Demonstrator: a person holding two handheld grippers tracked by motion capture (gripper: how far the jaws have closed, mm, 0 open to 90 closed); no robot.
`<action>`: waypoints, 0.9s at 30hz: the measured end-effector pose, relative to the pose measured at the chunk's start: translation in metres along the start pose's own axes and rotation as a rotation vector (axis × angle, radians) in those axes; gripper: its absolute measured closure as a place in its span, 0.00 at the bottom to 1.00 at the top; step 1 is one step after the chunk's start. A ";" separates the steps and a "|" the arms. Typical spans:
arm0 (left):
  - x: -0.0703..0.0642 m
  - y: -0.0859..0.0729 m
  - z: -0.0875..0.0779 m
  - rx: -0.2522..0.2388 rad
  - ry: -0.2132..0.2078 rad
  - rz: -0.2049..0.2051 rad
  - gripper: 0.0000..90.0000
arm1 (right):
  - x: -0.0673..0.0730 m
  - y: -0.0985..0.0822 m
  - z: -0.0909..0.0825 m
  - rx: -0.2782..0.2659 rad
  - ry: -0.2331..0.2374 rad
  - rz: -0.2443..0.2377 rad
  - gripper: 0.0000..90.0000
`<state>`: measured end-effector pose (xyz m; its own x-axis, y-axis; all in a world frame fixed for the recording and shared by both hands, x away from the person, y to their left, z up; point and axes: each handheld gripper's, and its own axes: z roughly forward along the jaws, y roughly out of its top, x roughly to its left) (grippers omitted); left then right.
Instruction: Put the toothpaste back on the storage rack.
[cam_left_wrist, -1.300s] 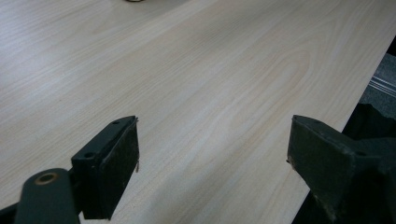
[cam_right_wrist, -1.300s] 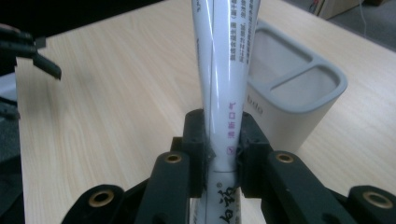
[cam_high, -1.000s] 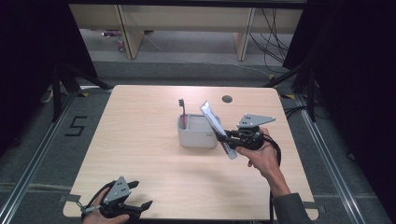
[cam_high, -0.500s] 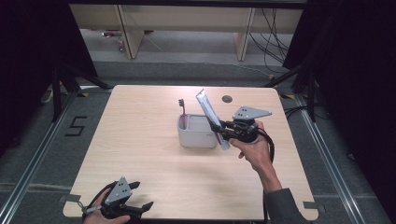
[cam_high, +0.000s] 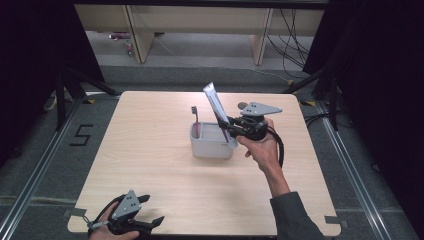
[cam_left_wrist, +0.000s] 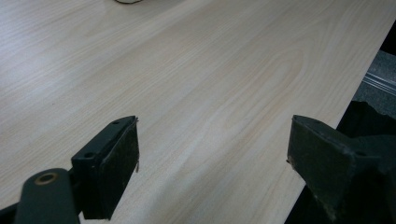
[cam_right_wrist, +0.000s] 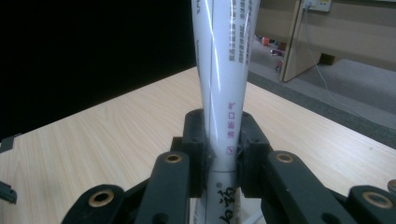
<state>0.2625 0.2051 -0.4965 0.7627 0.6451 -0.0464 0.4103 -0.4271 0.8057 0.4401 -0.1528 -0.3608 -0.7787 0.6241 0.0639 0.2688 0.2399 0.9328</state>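
Observation:
A white toothpaste tube (cam_high: 217, 106) stands tilted over the right end of a grey box-shaped holder (cam_high: 212, 147) in the middle of the table. My right gripper (cam_high: 229, 125) is shut on the tube's lower part, just above the holder's right rim. In the right gripper view the jaws pinch the tube (cam_right_wrist: 224, 84) from both sides, under my right gripper (cam_right_wrist: 223, 149). A dark toothbrush (cam_high: 195, 116) stands upright in the holder's left end. My left gripper (cam_high: 150, 226) rests at the table's front left corner, open. Its jaws (cam_left_wrist: 212, 154) stand wide apart over bare wood.
The light wooden table (cam_high: 150, 150) has dark floor and metal rails all round. A small dark round spot (cam_high: 242, 105) lies on the table behind my right gripper. A shelf unit (cam_high: 150, 30) stands beyond the far edge.
My right gripper has carried the toothpaste tube up and to the left, from beside the holder to over its right end. The left gripper has stayed put.

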 end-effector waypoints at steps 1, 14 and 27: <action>0.001 0.000 0.000 0.009 0.003 0.010 0.18 | 0.000 0.001 0.002 -0.005 0.006 0.006 0.86; 0.000 0.000 -0.001 0.000 -0.005 0.006 0.18 | -0.005 0.012 0.022 -0.035 -0.009 0.033 0.86; -0.001 0.000 -0.001 -0.007 -0.015 0.001 0.18 | -0.011 0.013 0.041 -0.058 -0.025 0.050 0.86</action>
<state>0.2613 0.2056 -0.4956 0.7704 0.6353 -0.0542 0.4060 -0.4233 0.8099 0.4757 -0.1256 -0.3637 -0.7506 0.6528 0.1025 0.2727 0.1647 0.9479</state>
